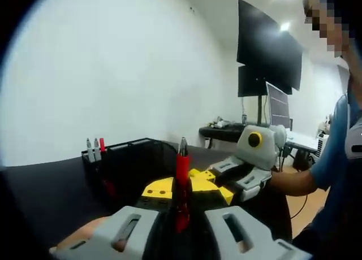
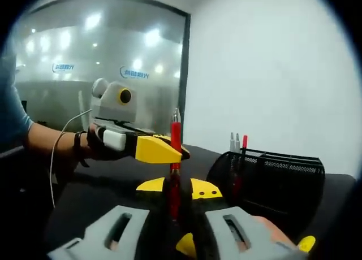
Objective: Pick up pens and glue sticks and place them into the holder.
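Nearest in the left gripper view, the left claw point(image 1: 181, 206) rises at 6 o'clock with its jaws drawn in on a red pen point(image 1: 182, 175). The pen stands upright between them, cap end up. The right claw point(image 1: 218, 183) comes in from 3 o'clock, a person's hand behind it, and its yellow tips sit against the same pen. The right gripper view gives the mirror case: the pen rises between the right claw's own closed-in jaws at 6 o'clock, while the left claw reaches in from 9 o'clock and its yellow tips meet the shaft higher up. So both claws look clamped on the one pen. My reading is a hand-over or a re-grip in mid-air, with the pen kept vertical so it can drop nose-first into a slot; which claw bears the load I cannot tell. Just beyond, at 10 o'clock in the left gripper view, the black mesh holder point(image 1: 127, 158) stands on the dark counter point(image 1: 51, 186). Two grey markers and a red pen point(image 1: 94, 149) are already upright in its far corner compartment. The held pen is near the holder but not over it or touching it, so the placing is not yet done. Farthest off, at 1 o'clock, are dark monitors point(image 1: 268, 51) and a white wall.
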`<state>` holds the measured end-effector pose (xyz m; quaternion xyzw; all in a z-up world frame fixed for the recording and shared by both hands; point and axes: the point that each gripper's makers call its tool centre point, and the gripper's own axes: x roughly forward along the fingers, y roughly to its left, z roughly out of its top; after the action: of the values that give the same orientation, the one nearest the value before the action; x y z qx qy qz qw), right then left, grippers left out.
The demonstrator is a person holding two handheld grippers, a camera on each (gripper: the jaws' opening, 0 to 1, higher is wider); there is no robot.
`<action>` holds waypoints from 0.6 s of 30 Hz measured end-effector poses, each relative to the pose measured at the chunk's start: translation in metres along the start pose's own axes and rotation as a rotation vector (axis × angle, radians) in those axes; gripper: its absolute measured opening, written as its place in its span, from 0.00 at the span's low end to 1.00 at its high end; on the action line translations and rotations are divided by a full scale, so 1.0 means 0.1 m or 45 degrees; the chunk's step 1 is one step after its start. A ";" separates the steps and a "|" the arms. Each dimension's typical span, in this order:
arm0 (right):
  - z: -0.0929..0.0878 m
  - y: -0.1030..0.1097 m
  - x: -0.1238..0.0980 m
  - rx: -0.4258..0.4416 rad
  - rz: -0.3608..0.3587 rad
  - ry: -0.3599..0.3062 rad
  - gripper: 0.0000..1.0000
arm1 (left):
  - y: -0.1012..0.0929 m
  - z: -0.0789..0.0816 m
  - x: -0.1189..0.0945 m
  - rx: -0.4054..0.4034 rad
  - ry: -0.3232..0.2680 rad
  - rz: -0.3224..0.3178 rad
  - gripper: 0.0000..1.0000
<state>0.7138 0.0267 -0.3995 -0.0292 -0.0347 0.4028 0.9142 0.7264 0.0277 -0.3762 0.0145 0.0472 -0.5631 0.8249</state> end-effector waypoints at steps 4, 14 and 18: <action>0.10 -0.03 -0.04 0.064 0.034 -0.034 0.12 | 0.10 0.08 -0.13 -0.008 -0.036 0.049 0.11; 0.61 -0.04 -0.21 0.132 0.066 -0.160 0.17 | 0.11 0.19 -0.36 -0.004 -0.079 0.096 0.11; 0.79 0.05 -0.23 0.110 0.089 -0.174 0.18 | 0.01 0.14 -0.39 0.015 -0.070 0.093 0.11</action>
<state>0.6876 0.0151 -0.3225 0.0368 -0.0786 0.4365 0.8955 0.7142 0.0630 -0.3589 0.0057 0.0207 -0.5332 0.8457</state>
